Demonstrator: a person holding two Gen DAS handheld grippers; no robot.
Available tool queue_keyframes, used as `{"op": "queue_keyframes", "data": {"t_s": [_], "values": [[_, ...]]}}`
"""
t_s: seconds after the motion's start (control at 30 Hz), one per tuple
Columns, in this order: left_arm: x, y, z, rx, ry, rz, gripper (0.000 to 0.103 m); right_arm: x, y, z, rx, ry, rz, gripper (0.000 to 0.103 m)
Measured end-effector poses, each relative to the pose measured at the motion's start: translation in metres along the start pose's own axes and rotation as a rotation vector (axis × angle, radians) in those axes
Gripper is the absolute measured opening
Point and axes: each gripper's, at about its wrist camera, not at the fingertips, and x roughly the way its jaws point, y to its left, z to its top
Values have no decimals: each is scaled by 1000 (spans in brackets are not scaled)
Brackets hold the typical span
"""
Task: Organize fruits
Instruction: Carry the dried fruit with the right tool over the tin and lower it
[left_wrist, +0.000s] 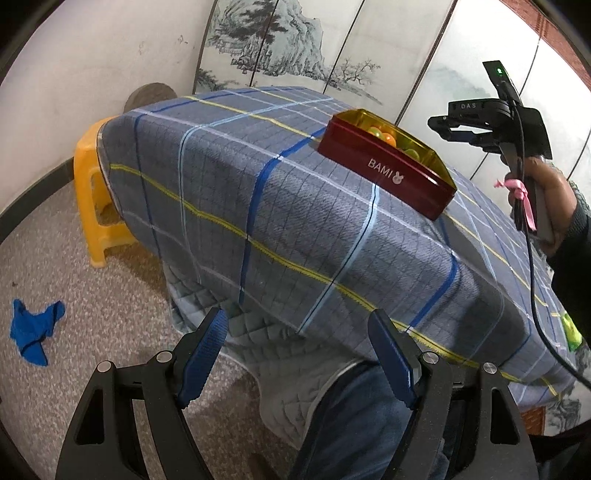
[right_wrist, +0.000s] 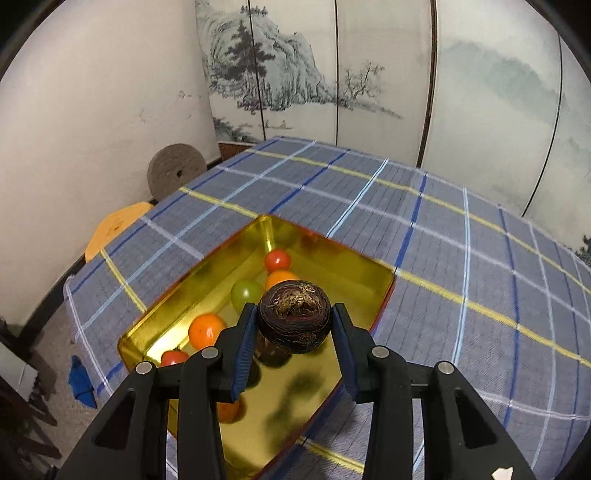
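The dark fruit is pinched between the pads of the right gripper, held above the gold-lined tin, which already holds red, orange and green fruits. Best to lower it over the bare gold floor near the front, clear of the others, and let go only once it is low, lest it roll or bounce. The left gripper is open and empty, off the edge of the table.
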Motion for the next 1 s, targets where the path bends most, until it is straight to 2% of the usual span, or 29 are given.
{"op": "queue_keyframes", "data": {"t_s": [0.23, 0.4, 0.63, 1.0], "values": [[3, -5, 0, 19, 12, -4, 79, 10, 1, -22, 15, 47, 86, 38], [5, -5, -1, 15, 17, -4, 79, 12, 18, -36, -71, 66, 106, 38], [6, -6, -2, 16, 20, -3, 79, 21, 32, -48, -140, 100, 86, 38], [8, -4, -4, 8, 26, -5, 79, 27, 23, -51, -132, 115, 46, 38]]}}
